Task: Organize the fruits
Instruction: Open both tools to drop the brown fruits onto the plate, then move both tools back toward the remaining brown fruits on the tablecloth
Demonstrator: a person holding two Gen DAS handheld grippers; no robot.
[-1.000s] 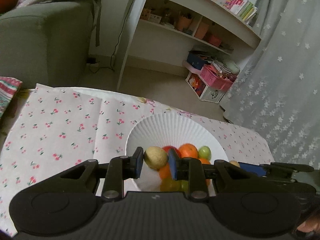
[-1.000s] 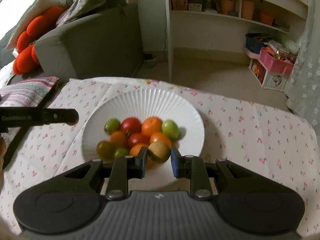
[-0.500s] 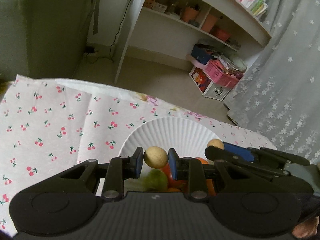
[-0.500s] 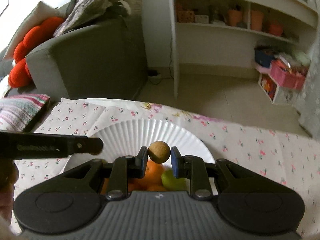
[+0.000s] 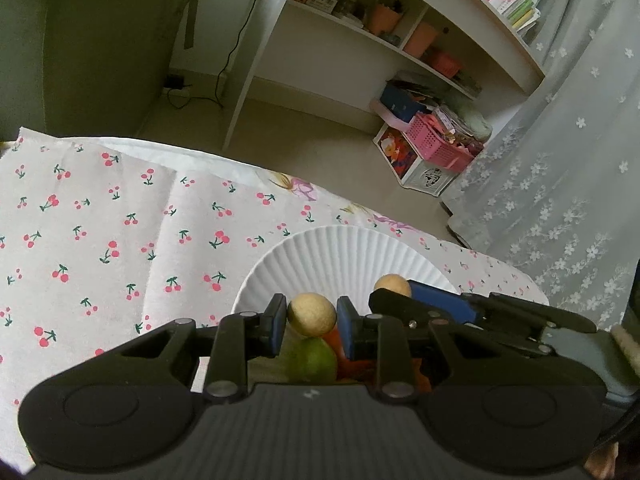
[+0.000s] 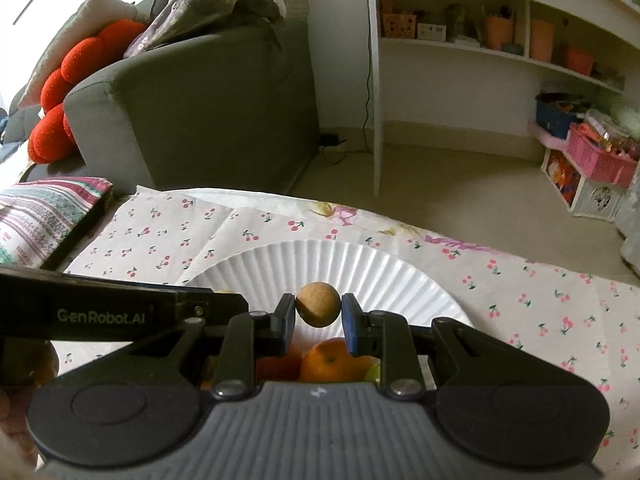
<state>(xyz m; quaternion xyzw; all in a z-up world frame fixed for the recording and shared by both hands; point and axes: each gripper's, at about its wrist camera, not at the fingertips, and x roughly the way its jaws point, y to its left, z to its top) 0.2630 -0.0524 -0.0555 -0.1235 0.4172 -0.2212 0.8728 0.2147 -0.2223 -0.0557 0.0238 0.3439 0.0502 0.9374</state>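
Observation:
My left gripper [image 5: 311, 320] is shut on a pale tan round fruit [image 5: 311, 313] above the white ribbed plate [image 5: 320, 252]. Below it lie a green fruit [image 5: 314, 360] and orange and red fruits, mostly hidden. My right gripper [image 6: 319, 311] is shut on a brown round fruit [image 6: 318, 309] above the same plate [image 6: 360, 272]. An orange [image 6: 334, 362] and a red fruit [image 6: 278, 364] lie under it. The right gripper also shows in the left wrist view [image 5: 394, 290], holding its fruit [image 5: 390, 283]. The left gripper's arm [image 6: 104, 312] crosses the right wrist view.
The table carries a cherry-print cloth [image 5: 100, 240]. A grey sofa [image 6: 192, 104] with red cushions [image 6: 60, 112] stands beyond the table's far edge. A white shelf unit [image 6: 500, 60] and a pink basket [image 6: 600, 152] stand behind. A striped cushion [image 6: 36, 212] lies at left. A lace curtain [image 5: 568, 140] hangs at right.
Both grippers have lifted their fruits up from the pile on the plate and moved closer together; the plate now sits lower in both views.

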